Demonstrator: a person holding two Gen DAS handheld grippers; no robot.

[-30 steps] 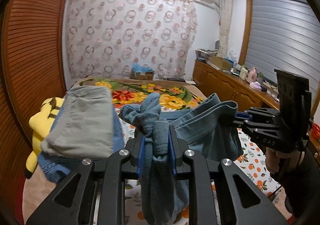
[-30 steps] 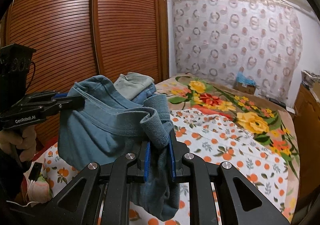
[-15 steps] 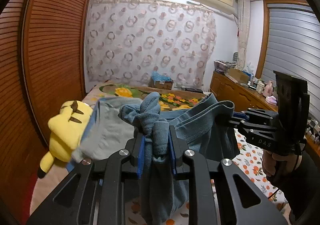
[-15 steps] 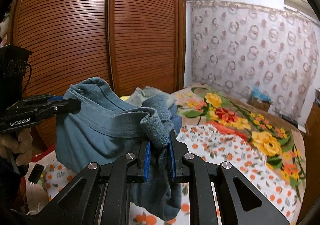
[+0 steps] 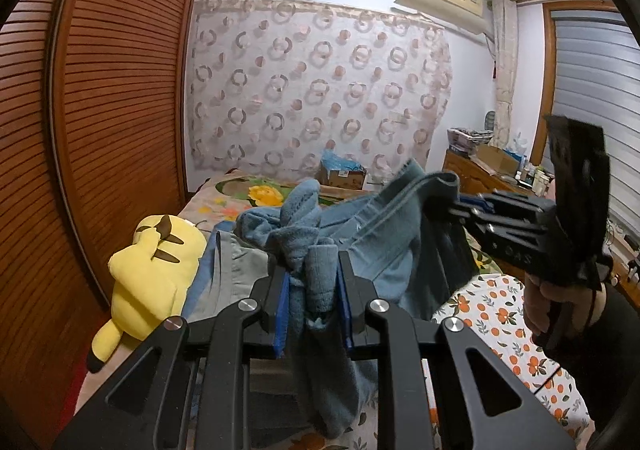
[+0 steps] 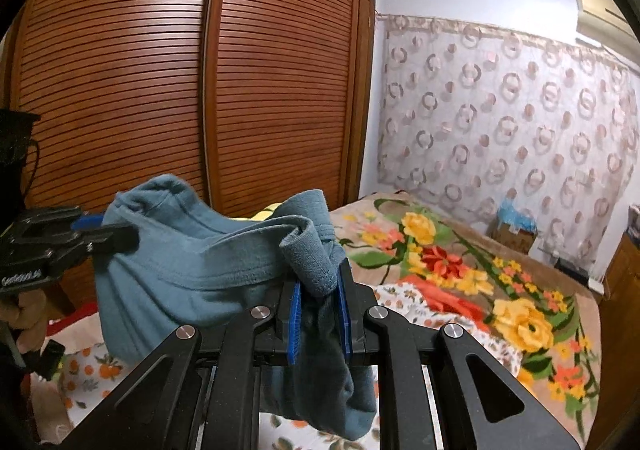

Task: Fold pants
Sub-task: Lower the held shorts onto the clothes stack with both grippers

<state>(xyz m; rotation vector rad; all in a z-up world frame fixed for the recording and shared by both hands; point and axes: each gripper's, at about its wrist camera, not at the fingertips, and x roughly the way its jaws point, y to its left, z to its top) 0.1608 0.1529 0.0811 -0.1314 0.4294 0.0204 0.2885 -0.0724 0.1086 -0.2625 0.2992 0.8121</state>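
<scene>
Left wrist: left gripper (image 5: 312, 290) clamped on blue pants (image 5: 384, 246), held above bed (image 5: 500, 314); yellow plush (image 5: 152, 270) now nearer centre than before.
Right wrist: right gripper (image 6: 318, 314) clamped on pants; wardrobe (image 6: 240, 90) now fills more.

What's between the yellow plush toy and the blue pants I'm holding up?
A folded grey-green garment on a blue one, seen in the left wrist view beside the plush toy.
</scene>
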